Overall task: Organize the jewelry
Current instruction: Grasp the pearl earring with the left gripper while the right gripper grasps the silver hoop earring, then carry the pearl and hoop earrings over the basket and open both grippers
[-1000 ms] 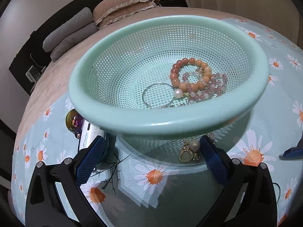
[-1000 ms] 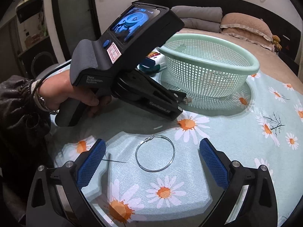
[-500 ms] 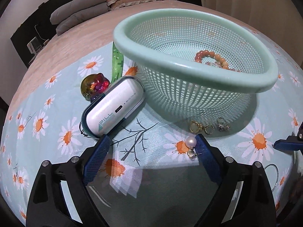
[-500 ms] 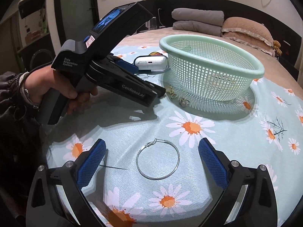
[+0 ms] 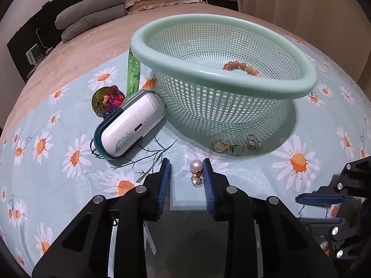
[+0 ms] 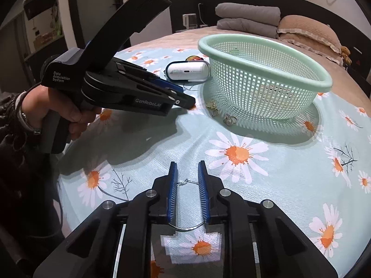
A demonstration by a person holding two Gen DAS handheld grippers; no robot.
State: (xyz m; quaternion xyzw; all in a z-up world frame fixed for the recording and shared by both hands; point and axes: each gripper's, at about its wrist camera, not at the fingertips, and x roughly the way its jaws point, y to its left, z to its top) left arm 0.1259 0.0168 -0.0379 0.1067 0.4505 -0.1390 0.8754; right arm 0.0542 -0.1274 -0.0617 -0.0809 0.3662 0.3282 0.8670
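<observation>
A pearl drop earring [image 5: 195, 165] lies on the daisy cloth between the pads of my left gripper [image 5: 186, 164]. Its jaws are closing; one pad touches the pearl, the other stands apart. My right gripper [image 6: 187, 164] is closing too, and its pads press on both sides of a thin silver hoop [image 6: 186, 228] flat on the cloth. The mint mesh basket [image 5: 208, 69] stands just beyond and holds an orange bead bracelet [image 5: 241, 66]. Gold charms [image 5: 226, 144] and a small ring [image 5: 254, 142] lie at its foot.
A white pill case [image 5: 132, 125], an iridescent ornament [image 5: 106, 100] and a green strap [image 5: 133, 74] lie left of the basket. A person's hand [image 6: 58, 108] holds the left gripper [image 6: 190, 103] low over the cloth. Folded blankets and pillows sit at the far end of the bed.
Both grippers' jaws have narrowed from wide apart: the left around the pearl earring, the right onto the silver hoop. The left gripper pulled back from above the basket and dipped toward the cloth.
</observation>
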